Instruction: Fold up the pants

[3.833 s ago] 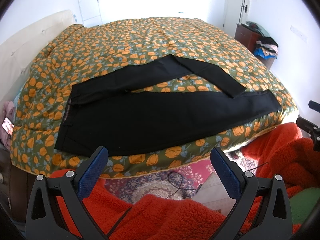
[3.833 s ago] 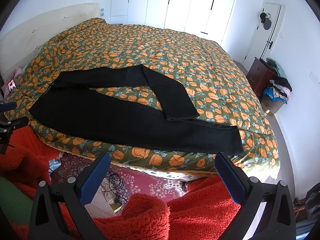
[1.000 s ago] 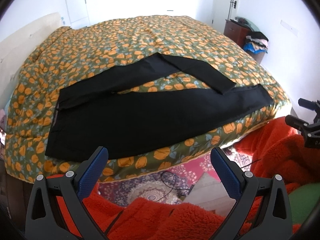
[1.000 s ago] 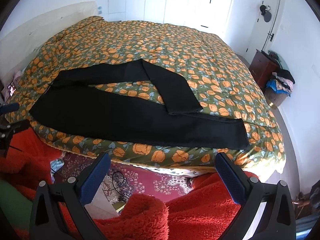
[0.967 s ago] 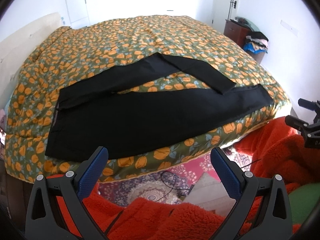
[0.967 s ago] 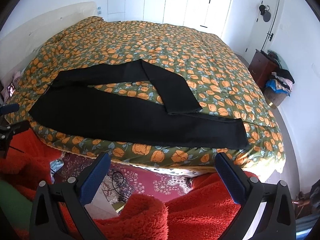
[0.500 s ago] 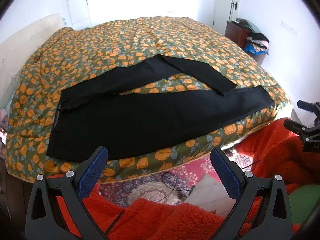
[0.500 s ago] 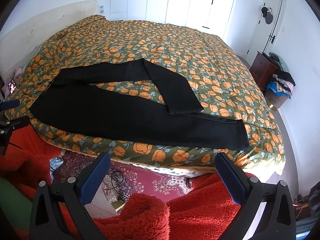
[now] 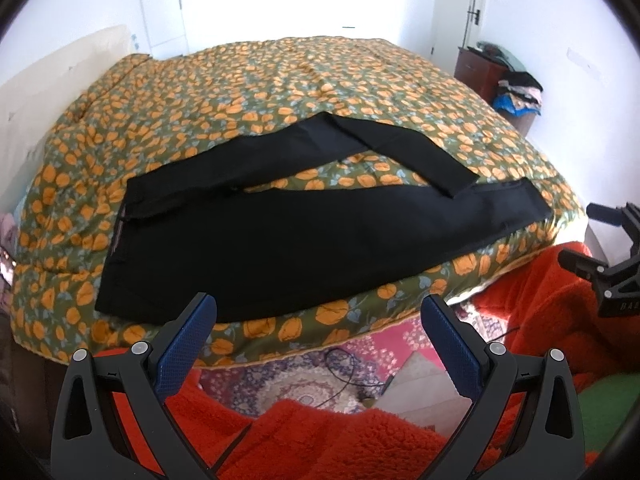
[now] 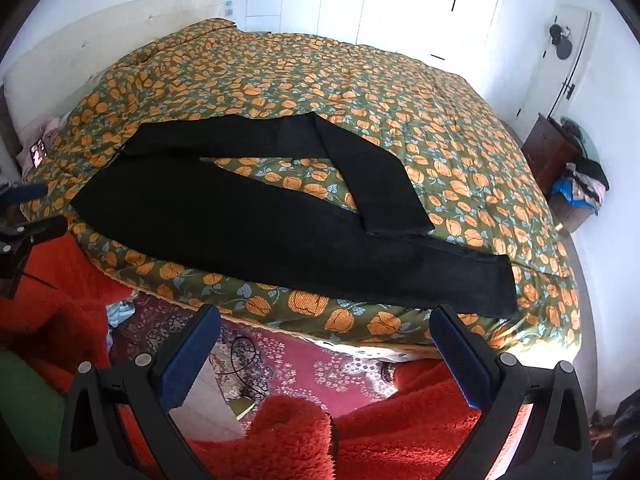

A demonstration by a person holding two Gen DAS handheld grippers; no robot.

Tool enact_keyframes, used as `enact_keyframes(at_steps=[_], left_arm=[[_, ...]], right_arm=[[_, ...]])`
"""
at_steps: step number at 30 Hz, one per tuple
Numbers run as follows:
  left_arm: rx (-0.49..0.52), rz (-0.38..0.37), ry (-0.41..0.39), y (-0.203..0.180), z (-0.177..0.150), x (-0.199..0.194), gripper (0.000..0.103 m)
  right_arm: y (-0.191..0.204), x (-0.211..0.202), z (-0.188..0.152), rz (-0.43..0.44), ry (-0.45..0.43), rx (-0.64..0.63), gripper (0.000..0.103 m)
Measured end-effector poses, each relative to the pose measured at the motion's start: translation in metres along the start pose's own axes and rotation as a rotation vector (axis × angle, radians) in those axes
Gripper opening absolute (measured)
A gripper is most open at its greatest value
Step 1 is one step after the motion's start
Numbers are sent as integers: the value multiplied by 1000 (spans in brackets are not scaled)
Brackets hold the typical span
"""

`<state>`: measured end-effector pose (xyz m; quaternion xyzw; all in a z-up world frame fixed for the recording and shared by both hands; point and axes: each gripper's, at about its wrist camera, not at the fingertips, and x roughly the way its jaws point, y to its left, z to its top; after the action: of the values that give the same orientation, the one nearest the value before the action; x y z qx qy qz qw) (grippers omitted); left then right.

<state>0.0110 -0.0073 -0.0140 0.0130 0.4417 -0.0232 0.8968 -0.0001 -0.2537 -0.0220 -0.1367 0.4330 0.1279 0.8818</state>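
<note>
Black pants (image 9: 280, 240) lie spread on the bed's orange-flowered cover (image 9: 280, 88). The waist is at the left; one leg runs along the near edge to the right, and the far leg is bent back so its hem lies over the near leg. The pants also show in the right wrist view (image 10: 260, 224). My left gripper (image 9: 316, 312) is open and empty, held off the bed's near edge. My right gripper (image 10: 324, 320) is open and empty, also short of the edge near the leg hem (image 10: 492, 284).
A patterned rug (image 10: 304, 364) with a black cable lies between me and the bed. Orange fleece (image 9: 340, 440) fills the foreground. A brown dresser (image 10: 548, 152) with piled clothes stands at the right. White wardrobe doors (image 10: 400, 4) are behind the bed.
Both grippers have shifted slightly toward the bed. The pants have not moved and both grippers stay open.
</note>
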Motion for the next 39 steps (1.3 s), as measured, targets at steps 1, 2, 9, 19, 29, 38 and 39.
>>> enact_keyframes(at_steps=[1, 2, 9, 19, 29, 38, 39], left_arm=[[7, 2, -1, -2, -1, -1, 102], [10, 4, -5, -3, 0, -3, 102], [19, 22, -66, -6, 0, -22, 102], [35, 19, -33, -8, 2, -6, 102], [-78, -44, 8, 11, 25, 10, 102], [5, -36, -16, -10, 17, -2, 102], [5, -35, -33, -9, 17, -7, 102]], right_arm=[[0, -1, -2, -1, -3, 0, 103], [-1, -2, -3, 1, -4, 1, 103], [-7, -10, -7, 15, -34, 29, 103], [-6, -4, -8, 20, -25, 17, 103], [-14, 17, 20, 68, 21, 56, 103], [-5, 9, 1, 50, -10, 7, 103], [-6, 4, 2, 46, -31, 10, 103]])
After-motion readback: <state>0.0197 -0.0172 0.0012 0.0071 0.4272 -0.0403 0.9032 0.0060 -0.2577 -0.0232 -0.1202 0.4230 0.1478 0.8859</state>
